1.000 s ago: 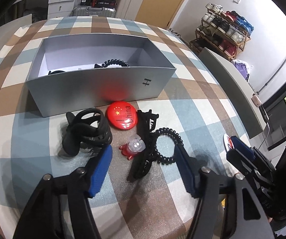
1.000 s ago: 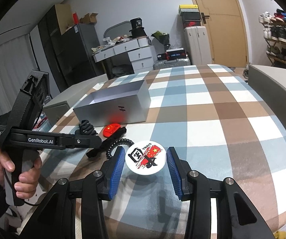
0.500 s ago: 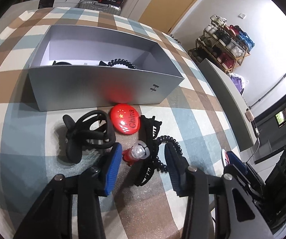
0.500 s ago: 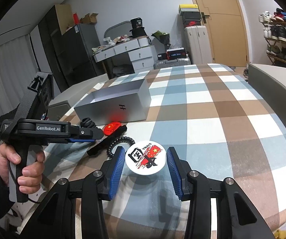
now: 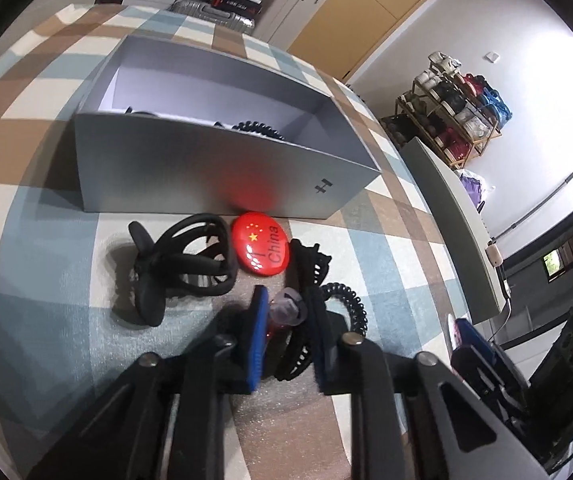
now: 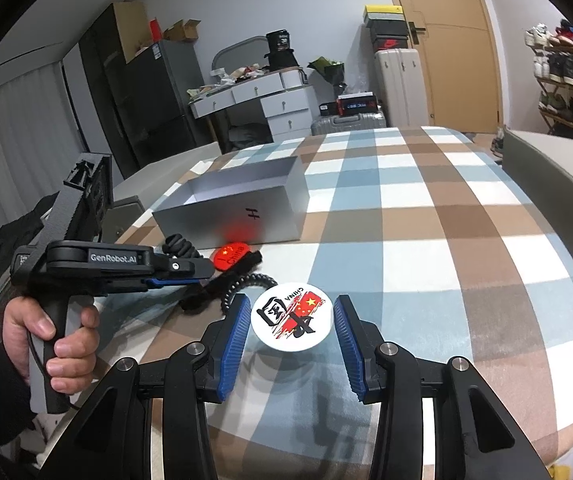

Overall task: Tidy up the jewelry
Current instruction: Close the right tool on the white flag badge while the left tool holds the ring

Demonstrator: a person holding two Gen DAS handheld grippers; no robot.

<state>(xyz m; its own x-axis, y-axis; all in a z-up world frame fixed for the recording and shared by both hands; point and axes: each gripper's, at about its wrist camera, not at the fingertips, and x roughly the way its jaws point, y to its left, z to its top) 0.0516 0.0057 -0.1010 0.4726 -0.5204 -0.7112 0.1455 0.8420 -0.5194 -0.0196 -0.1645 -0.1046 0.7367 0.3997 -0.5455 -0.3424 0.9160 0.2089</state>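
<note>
Left tool (image 5: 286,320): I am closing it around the small red-and-clear clip (image 5: 284,310); the blue pads are sitting on either side of it and look to be touching, so I judge it is grasping the clip, low against the checked bedcover (image 5: 46,320).
Why here: I am coming at the clip from the near side because the long black claw clip (image 5: 306,280) and the black coil hair tie (image 5: 346,304) are lying just to the tool's right, touching each other, and I want only the clip between the pads.
Ahead of the left tool: the red China badge (image 5: 261,246) is lying just beyond the pads, the big black claw clip (image 5: 178,264) ahead and to the left, and the grey box (image 5: 214,176) farther ahead, open on top, with a coil tie (image 5: 256,128) already showing inside it.
Right tool (image 6: 290,336): I am holding it spread, released, with the white China badge (image 6: 291,316) sitting between the pads and touching neither; it is waiting its turn so both tools are not crowding the box.
Change: a second ago the left pads were wide apart and short of the clip; half a second ago they were straddling it; now they are pinched in on it. The right tool and its badge are staying as they were.
Next, I judge: lifting the clip and carrying it forward over the box's near wall.
</note>
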